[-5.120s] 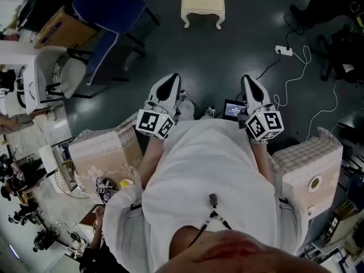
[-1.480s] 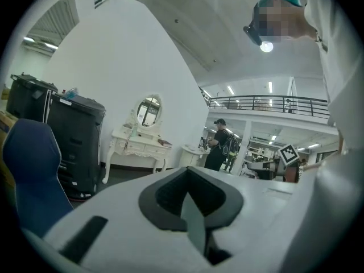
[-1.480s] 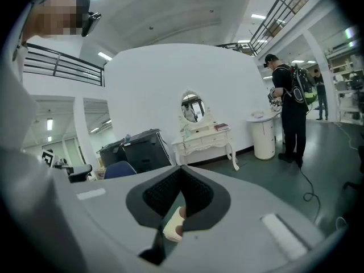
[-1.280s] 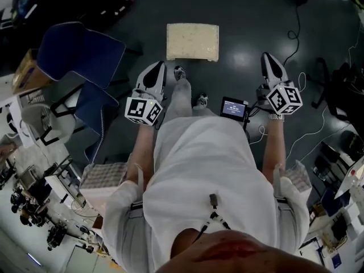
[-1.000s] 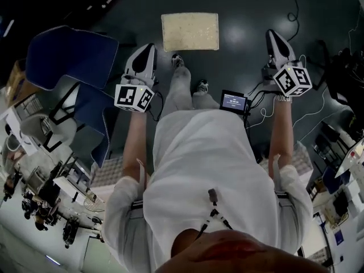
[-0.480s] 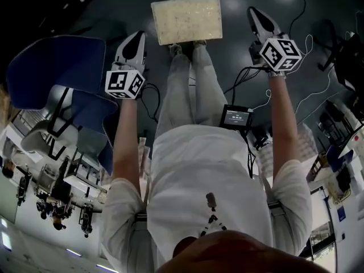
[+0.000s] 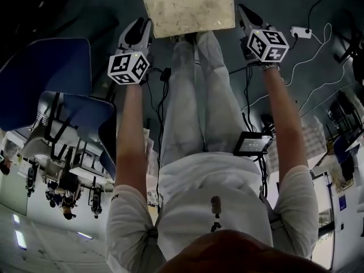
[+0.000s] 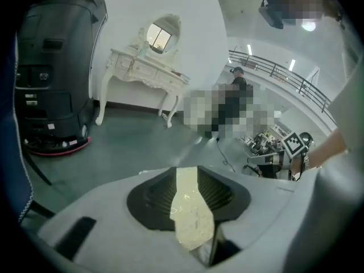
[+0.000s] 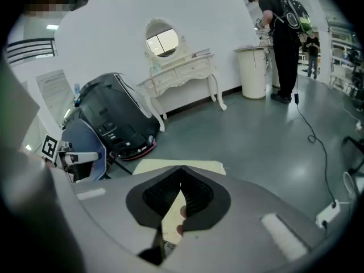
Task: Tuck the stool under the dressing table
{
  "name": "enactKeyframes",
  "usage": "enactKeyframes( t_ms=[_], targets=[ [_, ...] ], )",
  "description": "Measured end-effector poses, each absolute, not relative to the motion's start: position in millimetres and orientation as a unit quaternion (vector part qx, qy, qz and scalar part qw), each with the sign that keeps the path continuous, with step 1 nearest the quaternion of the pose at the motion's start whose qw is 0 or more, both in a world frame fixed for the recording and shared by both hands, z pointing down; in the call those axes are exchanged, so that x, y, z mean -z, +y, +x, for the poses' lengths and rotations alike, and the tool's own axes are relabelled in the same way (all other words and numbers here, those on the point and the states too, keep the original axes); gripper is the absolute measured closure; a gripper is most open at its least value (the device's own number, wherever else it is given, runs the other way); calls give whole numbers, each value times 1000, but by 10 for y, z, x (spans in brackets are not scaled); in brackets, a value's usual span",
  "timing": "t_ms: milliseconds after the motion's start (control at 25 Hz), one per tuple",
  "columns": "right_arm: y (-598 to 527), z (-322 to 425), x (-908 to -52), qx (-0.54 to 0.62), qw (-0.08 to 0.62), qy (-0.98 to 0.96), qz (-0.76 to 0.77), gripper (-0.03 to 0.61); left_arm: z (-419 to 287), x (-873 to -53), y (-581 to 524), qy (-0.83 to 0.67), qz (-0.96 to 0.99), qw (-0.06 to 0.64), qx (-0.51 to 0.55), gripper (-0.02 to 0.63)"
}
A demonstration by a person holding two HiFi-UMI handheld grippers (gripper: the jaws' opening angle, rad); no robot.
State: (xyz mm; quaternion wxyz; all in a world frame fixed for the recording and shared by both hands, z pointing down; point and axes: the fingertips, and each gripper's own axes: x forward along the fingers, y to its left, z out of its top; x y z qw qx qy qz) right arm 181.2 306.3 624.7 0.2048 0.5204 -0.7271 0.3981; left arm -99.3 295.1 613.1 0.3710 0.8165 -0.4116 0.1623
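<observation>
Stool (image 7: 187,7), long side crosswise, is sitting nearer now, flanked by lowered tongs: left tongs (image 7: 141,27) just opening, stool edge in their gap; right tongs (image 7: 243,13) closed.

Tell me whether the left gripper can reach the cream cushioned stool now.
Probably yes: the left gripper hangs right beside the cream stool, nothing between them; its jaws have just been opening, the stool's top showing in their gap.
</observation>
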Motion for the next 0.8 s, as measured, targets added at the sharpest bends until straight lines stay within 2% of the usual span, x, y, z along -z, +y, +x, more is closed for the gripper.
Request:
enactKeyframes(
  t_ms=[80,160,280,400,560,680,800],
  targets=[
    [3121,1909,-6574,-406,215,-712,531,569,-1004,-6469,2993,-416,806,383,-175,474],
    [3164,1956,-6862,-413,225,-702,536,521,-1038,-6780,3069,-422,793,400,-183,446],
    [3284,1977,-7182,-425,240,-687,538,482,-1081,-7135,3255,-431,770,426,-200,414],
    [3398,1946,-7409,-441,254,-677,532,403,-1123,-7347,3417,-439,751,446,-213,392],
    [3506,1931,-7645,-454,279,-665,523,347,-1149,-7534,3518,-441,733,470,-219,366],
    [3538,1904,-7726,-468,279,-661,516,340,-1100,-7651,3573,-432,725,482,-235,347],
    [3540,1859,-7740,-486,269,-656,511,367,-1138,-7684,3568,-445,714,483,-242,361]
  ],
)
